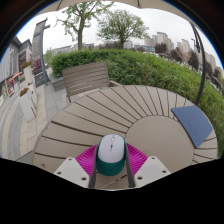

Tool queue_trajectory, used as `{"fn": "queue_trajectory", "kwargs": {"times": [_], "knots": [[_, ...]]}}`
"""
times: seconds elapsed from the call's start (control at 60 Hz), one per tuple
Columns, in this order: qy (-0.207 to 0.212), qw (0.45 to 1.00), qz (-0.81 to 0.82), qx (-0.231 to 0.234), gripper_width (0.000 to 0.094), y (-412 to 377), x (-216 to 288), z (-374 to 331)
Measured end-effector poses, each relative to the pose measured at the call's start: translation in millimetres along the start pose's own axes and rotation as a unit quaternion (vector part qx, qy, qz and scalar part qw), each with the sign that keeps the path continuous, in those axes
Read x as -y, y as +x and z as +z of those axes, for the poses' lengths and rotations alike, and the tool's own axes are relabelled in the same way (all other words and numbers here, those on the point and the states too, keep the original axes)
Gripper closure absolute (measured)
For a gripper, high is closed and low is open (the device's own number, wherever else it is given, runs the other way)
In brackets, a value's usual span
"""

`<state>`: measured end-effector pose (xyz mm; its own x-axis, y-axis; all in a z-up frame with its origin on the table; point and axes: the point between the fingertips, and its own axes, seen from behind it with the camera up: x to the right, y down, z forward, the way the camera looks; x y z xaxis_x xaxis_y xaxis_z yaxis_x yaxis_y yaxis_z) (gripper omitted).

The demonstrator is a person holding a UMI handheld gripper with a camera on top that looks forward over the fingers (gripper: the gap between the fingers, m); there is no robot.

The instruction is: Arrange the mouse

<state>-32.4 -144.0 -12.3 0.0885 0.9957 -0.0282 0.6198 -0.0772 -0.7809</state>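
A white and teal computer mouse (111,154) sits between my gripper's (111,165) two fingers, above a round wooden slatted table (120,115). Both pink pads (88,160) press against the mouse's sides, so the fingers are shut on it. The mouse appears held over the near part of the tabletop. A blue mouse mat (193,123) lies on the table to the right, beyond the fingers.
A wooden slatted chair (85,77) stands at the table's far left side. A green hedge (150,68) runs behind the table. Paved ground, trees and buildings lie beyond.
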Motion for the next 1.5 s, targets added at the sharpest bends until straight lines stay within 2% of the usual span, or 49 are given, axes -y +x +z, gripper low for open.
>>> {"fn": "queue_trajectory", "kwargs": {"times": [0.133, 0.283, 0.433, 0.517, 0.583, 0.667, 0.85, 0.9, 0.95, 0.983, 1.033, 1.05, 1.15, 1.317, 1.5], "knots": [[0.003, 1.000, -0.006, 0.013, 0.0500, 8, 18, -16], [0.033, 0.999, 0.003, 0.017, 0.0501, 55, 86, -57], [0.070, 0.997, 0.007, -0.021, 0.0501, 152, 153, -83], [0.073, 0.996, -0.004, -0.054, 0.0501, 219, 166, -74], [0.070, 0.995, 0.001, -0.070, 0.0501, 264, 161, -55], [0.046, 0.995, 0.005, -0.087, 0.0498, 319, 137, -25], [-0.010, 0.999, -0.005, -0.045, 0.0470, 360, 61, 39], [-0.027, 0.999, 0.001, -0.033, 0.0428, 362, 47, 43], [-0.019, 1.000, 0.010, -0.019, 0.0380, 359, 49, 44], [-0.029, 0.999, 0.013, -0.019, 0.0307, 361, 48, 39], [-0.032, 0.999, 0.013, -0.033, 0.0112, 368, 53, 26], [-0.030, 0.999, 0.011, -0.037, 0.0075, 370, 58, 20], [-0.042, 0.999, -0.009, -0.021, 0.0086, 355, 70, -35], [-0.058, 0.998, -0.028, 0.005, 0.0085, 326, 74, -166], [-0.086, 0.995, -0.037, 0.024, 0.0085, 305, 36, -253]]}}
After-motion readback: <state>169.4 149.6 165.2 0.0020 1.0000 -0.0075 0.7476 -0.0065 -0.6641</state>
